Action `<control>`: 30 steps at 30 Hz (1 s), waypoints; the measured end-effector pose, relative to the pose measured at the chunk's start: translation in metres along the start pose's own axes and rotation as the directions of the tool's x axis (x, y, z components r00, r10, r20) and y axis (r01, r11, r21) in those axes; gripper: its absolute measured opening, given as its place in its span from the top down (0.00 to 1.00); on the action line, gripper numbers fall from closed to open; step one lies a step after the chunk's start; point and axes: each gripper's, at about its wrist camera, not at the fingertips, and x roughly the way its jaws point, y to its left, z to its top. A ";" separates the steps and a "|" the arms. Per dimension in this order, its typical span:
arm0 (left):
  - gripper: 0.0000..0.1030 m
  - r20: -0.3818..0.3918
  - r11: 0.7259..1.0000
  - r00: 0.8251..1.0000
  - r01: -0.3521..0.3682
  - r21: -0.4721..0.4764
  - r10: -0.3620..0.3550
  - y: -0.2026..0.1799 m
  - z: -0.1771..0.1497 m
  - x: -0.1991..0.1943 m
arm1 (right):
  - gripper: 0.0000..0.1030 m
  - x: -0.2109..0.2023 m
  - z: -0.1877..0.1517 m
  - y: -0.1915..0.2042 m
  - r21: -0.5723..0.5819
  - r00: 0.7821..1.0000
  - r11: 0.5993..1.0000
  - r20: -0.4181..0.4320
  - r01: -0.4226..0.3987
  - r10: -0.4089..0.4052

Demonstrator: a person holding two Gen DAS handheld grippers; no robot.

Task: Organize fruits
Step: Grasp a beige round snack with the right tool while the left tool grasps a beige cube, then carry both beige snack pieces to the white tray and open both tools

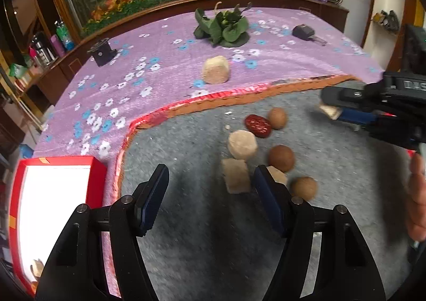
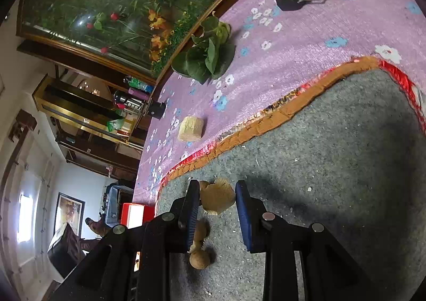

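The left gripper (image 1: pixel 211 195) hung over the grey felt mat (image 1: pixel 202 234) with its two black, blue-padded fingers spread apart and nothing between them; its right finger (image 1: pixel 269 194) partly hid a small pale beige chunk (image 1: pixel 278 175) lying on the mat. Just beyond the fingertips sat the loose cluster of fruit pieces: a squarish beige block (image 1: pixel 237 176), a round beige puck (image 1: pixel 242 145) behind and touching it, a wrinkled dark red date (image 1: pixel 257 126), and three brown round nut-like balls, one far (image 1: pixel 277 118), one middle (image 1: pixel 281 158), one near (image 1: pixel 304 188). The right gripper (image 2: pixel 217 201) was pinching a tan, ragged-edged piece (image 2: pixel 217 199) between its blue pads, held above the mat; in the left wrist view the same gripper (image 1: pixel 330 108) entered from the right edge with a pale piece at its tip, and part of a hand (image 1: pixel 418 194) showed below it. In the right wrist view one brown ball (image 2: pixel 199 258) and another piece above it lay on the mat beneath the fingers. A further beige cylindrical block (image 1: pixel 215 69) stood apart on the purple flowered cloth (image 1: pixel 149 42), beyond the mat's orange and red trim (image 1: pixel 239 96). A bunch of green leaves (image 1: pixel 222 26) lay farther back on the cloth, with a black key fob (image 1: pixel 306 32) to its right and a small black cylindrical object (image 1: pixel 102 52) to its left. A red box with a white interior (image 1: pixel 53 194) sat at the left, near the mat's corner, with something beige at its lower end.
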 end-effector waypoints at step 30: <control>0.83 0.105 0.991 0.991 0.093 -0.097 -0.083 0.011 -0.028 -0.041 | 0.74 -0.008 -0.002 0.008 -0.058 0.999 0.998 0.032 -0.017 0.018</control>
